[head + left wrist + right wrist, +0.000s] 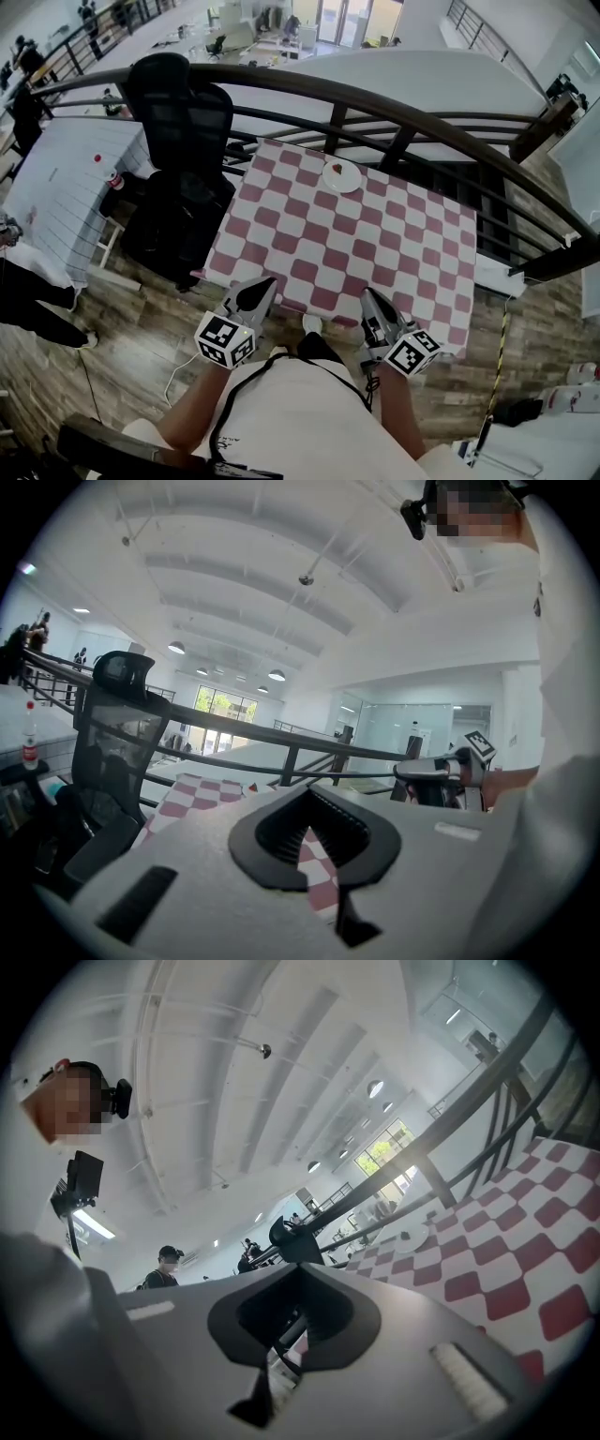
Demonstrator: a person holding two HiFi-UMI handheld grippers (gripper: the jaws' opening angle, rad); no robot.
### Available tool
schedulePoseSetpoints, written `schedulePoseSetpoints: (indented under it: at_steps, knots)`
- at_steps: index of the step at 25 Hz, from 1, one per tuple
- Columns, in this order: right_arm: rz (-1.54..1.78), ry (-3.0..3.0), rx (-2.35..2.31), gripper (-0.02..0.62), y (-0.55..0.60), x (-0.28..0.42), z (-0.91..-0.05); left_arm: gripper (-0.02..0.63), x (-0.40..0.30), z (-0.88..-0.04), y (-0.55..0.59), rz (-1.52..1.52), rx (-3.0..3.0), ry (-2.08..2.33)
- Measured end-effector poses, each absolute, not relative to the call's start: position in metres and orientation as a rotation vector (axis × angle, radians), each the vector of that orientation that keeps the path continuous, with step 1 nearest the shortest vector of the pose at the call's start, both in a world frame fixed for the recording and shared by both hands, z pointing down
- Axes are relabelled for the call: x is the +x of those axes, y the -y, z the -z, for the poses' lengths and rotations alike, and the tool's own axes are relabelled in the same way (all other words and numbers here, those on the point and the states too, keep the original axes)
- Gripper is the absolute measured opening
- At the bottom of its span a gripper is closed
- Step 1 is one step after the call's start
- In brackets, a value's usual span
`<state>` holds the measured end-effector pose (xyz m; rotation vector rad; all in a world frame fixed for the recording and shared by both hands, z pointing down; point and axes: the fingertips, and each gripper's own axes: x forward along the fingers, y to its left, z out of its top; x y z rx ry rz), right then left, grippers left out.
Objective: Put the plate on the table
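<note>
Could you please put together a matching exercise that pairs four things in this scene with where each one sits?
Things:
1. plate
2. office chair
3. railing
4. left gripper

Places:
A. beside the table, at the head view's left
B. at the table's near edge, jaws together and empty
C. on the table's far part
D. curving past the table's far edge

Pairs: 1-C; 2-A; 3-D; 4-B
</note>
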<state>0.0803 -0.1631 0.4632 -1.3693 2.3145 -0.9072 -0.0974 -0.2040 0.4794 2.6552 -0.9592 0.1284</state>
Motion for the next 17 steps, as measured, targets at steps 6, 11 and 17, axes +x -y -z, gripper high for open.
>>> schedulePoseSetpoints:
  at_steps: [6,11,17]
  knots:
    - [0.898,-2.336,-1.361,0.006,0.158,0.075,-0.461,0.006,-0.100,-0.483,0.196,-0.143,2.650,0.958]
    - [0.900,-2.347,-1.355,0.005,0.155,0.071,-0.464,0.006,-0.103,-0.487,0.191,-0.154,2.643,0.963]
    - [0.907,-2.353,-1.349,0.005,0.156,0.065,-0.468,0.006,-0.108,-0.488,0.191,-0.162,2.640,0.966]
